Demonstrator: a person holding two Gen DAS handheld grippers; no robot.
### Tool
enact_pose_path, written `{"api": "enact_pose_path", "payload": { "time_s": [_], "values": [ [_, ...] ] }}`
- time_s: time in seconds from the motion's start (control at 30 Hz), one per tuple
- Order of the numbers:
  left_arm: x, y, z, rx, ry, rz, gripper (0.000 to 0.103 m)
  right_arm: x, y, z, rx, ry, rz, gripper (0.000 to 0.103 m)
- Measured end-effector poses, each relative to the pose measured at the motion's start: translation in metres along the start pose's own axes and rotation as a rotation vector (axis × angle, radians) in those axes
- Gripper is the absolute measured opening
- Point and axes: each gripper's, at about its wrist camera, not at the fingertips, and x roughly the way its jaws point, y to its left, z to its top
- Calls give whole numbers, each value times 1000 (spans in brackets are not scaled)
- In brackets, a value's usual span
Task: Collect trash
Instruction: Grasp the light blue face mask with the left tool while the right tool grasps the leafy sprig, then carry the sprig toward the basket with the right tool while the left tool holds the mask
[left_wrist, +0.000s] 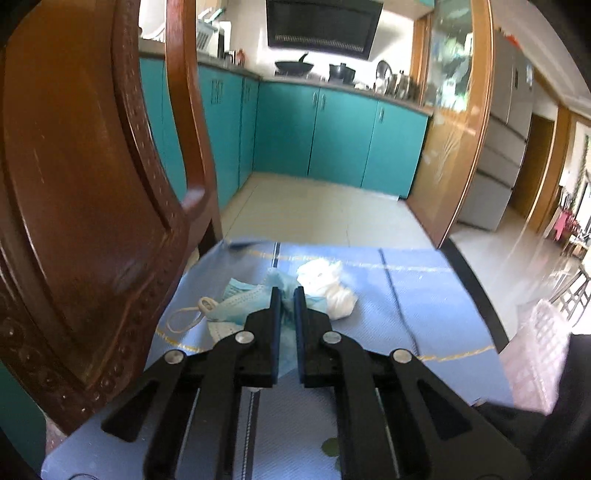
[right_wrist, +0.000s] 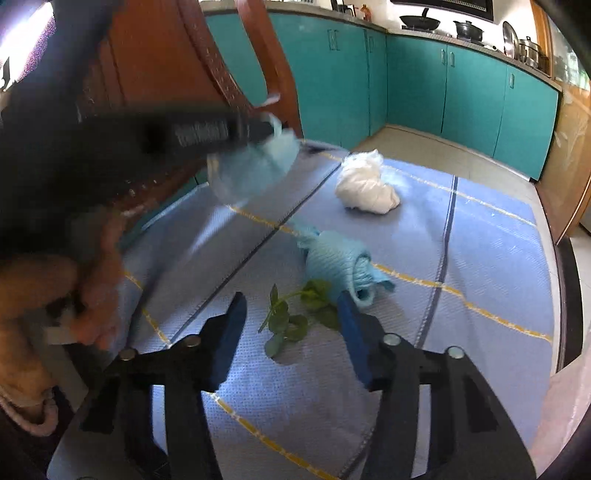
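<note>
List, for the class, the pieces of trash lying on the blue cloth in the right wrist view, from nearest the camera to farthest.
Green leafy sprig → rolled light-blue cloth → crumpled white tissue.

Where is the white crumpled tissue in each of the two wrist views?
Left wrist view: white crumpled tissue just right of centre, beyond the left gripper.
Right wrist view: it is upper centre-right, on the far part of the blue cloth.
Shared landmark: teal cabinets behind.

the left of the desk (right_wrist: 480, 258) is crowded by a wooden chair back (left_wrist: 74, 184); open cloth is left right of the white wad (right_wrist: 365, 188).
</note>
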Motion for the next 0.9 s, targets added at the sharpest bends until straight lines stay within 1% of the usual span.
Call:
{"api": "enact_pose_path", "payload": {
  "time_s": [0.03,0.1,0.13,0.17,0.2,0.3,0.47,0.7,0.9],
  "values": [
    [-2,0,1,-2,-5,-9,8,6,1,-1,0,8,-8,46],
    [-2,0,1,-6,-9,-10,8,14,1,-1,10,27,-5,34],
    [-4,1,2,-8,-7,-11,8,17,0,-1,17,38,-4,22],
    [-5,2,2,-13,-4,-13,8,19,-1,-2,23,51,-8,6],
    [-5,3,3,-20,1,-20,8,19,-2,-3,28,52,-5,4],
    [-8,5,4,-38,6,-37,8,5,-10,-4,63,14,36,4],
    [-12,1,3,-21,-3,-35,8,-26,-27,-4,112,-45,26,4],
    [-26,-12,1,12,-11,-27,8,-70,-50,-10,144,-111,-89,4],
    [-43,-29,-4,60,-32,-19,8,-105,-65,-15,168,-180,-225,4]
  ]
}}
